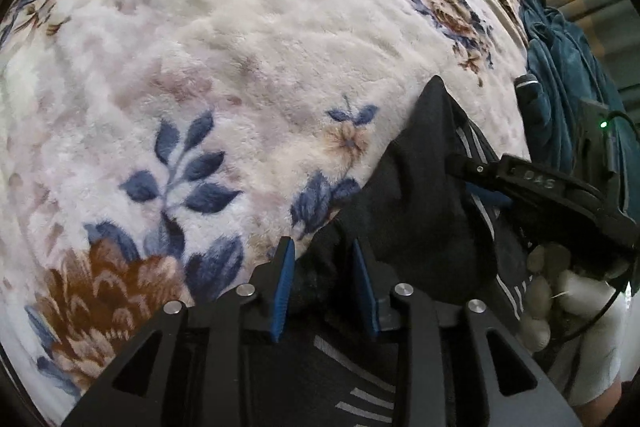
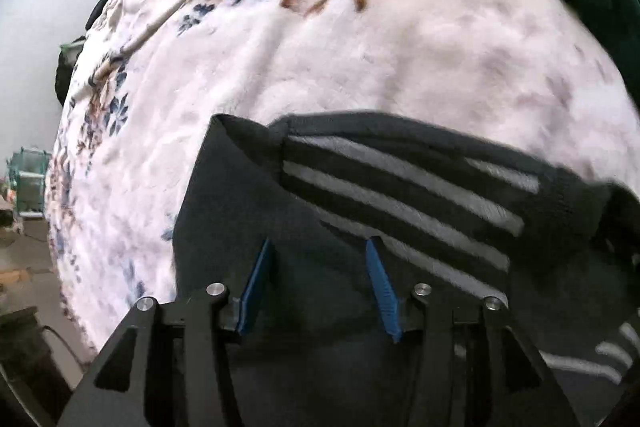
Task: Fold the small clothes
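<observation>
A small black knit garment point(image 2: 400, 195) with pale grey stripes lies on a plush fleece blanket point(image 1: 240, 67) printed with blue leaves and brown blooms. The left claw point(image 1: 324, 267) stands open, its ribbed blue pads either side of a bunched black fold at 6 o'clock. The right claw point(image 2: 320, 279) is open over the smooth dark panel; its far edge blurs. Crumpled teal cloth point(image 1: 568, 67) sits at 2 o'clock, cut off.
</observation>
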